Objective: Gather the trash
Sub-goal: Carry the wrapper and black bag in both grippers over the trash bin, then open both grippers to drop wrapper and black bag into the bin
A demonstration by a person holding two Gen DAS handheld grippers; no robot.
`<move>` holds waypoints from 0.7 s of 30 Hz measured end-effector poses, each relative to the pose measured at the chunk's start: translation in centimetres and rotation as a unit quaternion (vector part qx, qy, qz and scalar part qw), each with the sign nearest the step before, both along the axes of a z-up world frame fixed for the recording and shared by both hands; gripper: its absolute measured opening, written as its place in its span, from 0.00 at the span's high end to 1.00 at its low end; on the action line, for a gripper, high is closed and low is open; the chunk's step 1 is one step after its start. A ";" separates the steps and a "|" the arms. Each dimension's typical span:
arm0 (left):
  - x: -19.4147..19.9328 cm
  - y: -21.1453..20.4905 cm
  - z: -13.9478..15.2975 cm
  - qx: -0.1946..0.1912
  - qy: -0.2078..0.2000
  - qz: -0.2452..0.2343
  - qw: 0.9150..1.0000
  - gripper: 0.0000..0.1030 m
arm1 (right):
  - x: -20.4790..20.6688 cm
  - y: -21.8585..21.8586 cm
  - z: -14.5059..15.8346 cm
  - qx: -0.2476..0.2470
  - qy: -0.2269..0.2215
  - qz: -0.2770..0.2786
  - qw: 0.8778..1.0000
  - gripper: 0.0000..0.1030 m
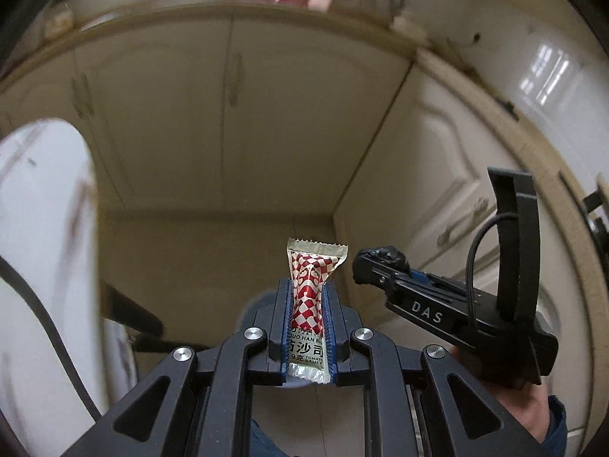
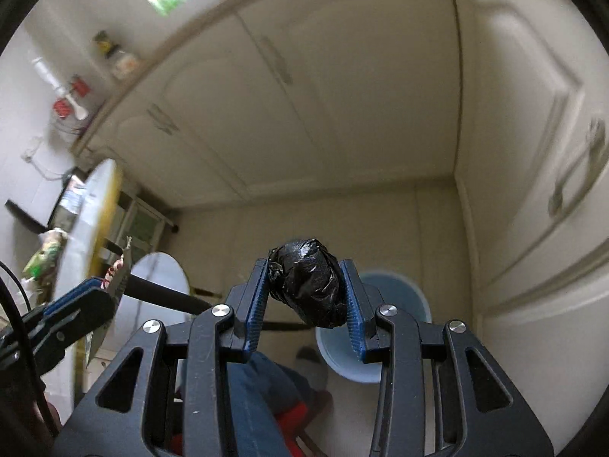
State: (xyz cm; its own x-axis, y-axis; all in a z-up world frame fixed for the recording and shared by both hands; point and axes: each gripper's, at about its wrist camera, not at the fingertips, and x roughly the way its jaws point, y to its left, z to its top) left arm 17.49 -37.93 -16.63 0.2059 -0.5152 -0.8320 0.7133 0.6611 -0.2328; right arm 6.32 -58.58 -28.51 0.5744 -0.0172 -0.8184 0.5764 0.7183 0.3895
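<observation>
Left wrist: left gripper [image 1: 307, 304] clamps a red-checked sauce packet [image 1: 309, 297] upright, above floor by cream cabinets [image 1: 236, 114].

Right wrist: right gripper [image 2: 306, 293] grips a black wad [image 2: 310, 283]. Below it, a pale blue bin [image 2: 415, 301]; contents blurred, possibly one dark scrap.

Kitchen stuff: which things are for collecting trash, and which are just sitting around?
For the job:
- tomato sauce packet, in left gripper
- black crumpled wad, in right gripper
- blue bin

Just there:
- cabinet doors
- round table
</observation>
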 end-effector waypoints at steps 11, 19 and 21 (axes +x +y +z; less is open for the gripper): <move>3.7 -7.1 -9.2 0.073 0.085 -0.006 0.994 0.89 | -0.7 -2.8 -9.4 0.072 0.068 -0.026 0.995 0.66; 5.5 -8.8 -12.6 0.095 0.123 -0.036 0.987 0.81 | -0.5 -3.1 -12.6 0.092 0.096 -0.030 0.991 0.59; 5.7 -9.0 -13.1 0.101 0.125 -0.036 0.986 0.80 | -0.7 -3.2 -13.0 0.093 0.101 -0.037 0.990 0.51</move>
